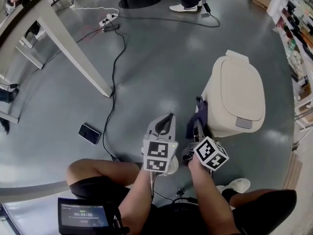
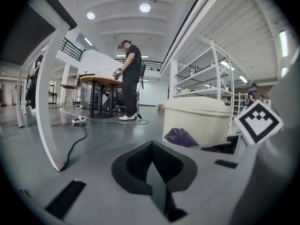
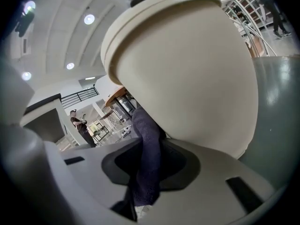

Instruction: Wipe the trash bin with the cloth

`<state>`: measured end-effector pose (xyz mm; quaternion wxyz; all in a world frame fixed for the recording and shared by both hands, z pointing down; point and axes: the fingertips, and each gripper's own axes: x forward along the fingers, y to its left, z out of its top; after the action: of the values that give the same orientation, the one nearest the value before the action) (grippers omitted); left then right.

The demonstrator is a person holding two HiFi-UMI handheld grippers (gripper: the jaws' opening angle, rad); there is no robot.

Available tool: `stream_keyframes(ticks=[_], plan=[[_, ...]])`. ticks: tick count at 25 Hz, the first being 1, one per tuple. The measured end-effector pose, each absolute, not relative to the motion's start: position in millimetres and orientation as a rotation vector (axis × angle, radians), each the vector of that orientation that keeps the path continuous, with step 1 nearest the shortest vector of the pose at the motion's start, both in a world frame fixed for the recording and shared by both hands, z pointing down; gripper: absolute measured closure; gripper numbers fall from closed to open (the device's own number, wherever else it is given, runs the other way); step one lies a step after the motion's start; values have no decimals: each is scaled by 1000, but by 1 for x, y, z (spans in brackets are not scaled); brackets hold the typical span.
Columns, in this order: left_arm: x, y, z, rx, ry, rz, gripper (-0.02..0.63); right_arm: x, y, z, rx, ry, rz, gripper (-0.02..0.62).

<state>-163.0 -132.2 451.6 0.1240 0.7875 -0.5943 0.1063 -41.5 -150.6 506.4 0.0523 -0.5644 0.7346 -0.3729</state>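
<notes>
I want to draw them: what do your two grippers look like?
The left gripper and the right gripper are both light grey plastic, tapering to a point, with black pads lining the jaws. Each carries a white cube printed with black square markers. No cables show on them, and the person's forearms are bare, without sleeves.

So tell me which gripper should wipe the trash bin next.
Right. The right gripper is shut on the dark purple cloth, which lies against the beige trash bin. The left gripper is shut, empty, and farther from the bin.
</notes>
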Motion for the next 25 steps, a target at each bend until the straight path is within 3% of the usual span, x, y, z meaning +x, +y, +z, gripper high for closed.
stream_keyframes(ticks=[8,25], plan=[[-166,-148,470,2344,-1717,462,609,-40,-148,559,-1775,2155,-1297,505],[-165,-175,514,2325,-1666,365,609,-57,-154,650,-1841,2144,-1495,505]])
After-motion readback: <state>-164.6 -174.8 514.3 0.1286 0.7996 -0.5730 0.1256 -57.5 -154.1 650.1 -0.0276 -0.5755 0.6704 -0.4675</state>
